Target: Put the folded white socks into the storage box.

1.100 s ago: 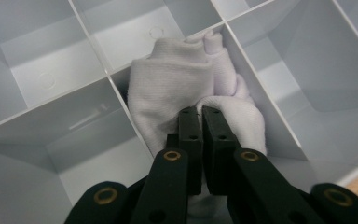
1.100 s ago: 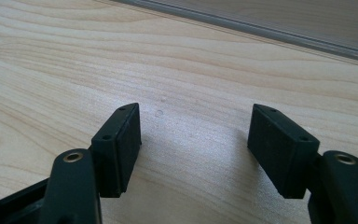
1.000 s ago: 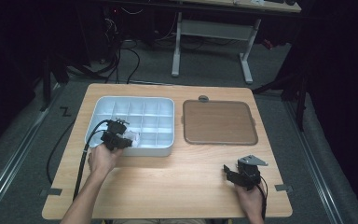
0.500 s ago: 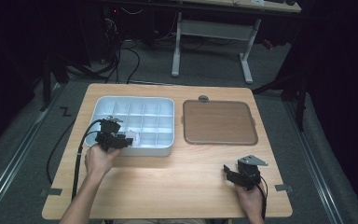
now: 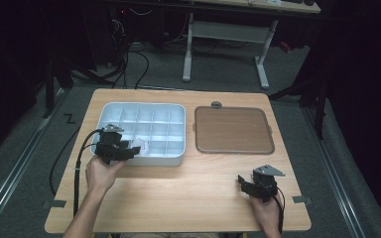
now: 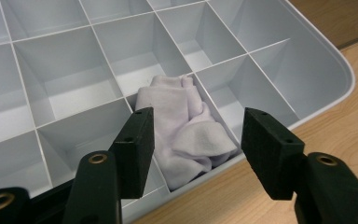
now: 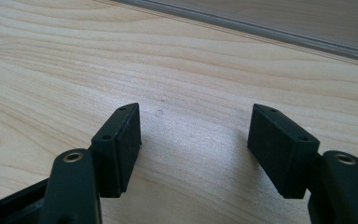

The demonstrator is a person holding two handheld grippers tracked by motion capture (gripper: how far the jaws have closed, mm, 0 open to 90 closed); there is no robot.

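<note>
while your left gripper [image 6: 196, 149] hangs over the near edge of the grey divided tray [image 6: 317, 60], its jaws stand apart and hold nothing. between them, lower down, a crumpled white cloth [image 6: 186, 126] sits in a front-row compartment. your right gripper [image 7: 193, 149] rests low over the bare wooden table [image 7: 191, 60], jaws wide and empty, near the brown mat [image 5: 233, 130].

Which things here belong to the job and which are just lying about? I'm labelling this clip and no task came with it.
Likely in the job:
- left gripper, jaws open just above the cloth
- cloth, bunched in a near-row compartment
- tray, light grey, with compartments

Just there:
- right gripper, open, idle over the bare table
- brown mat
- small round thing behind the mat
</note>
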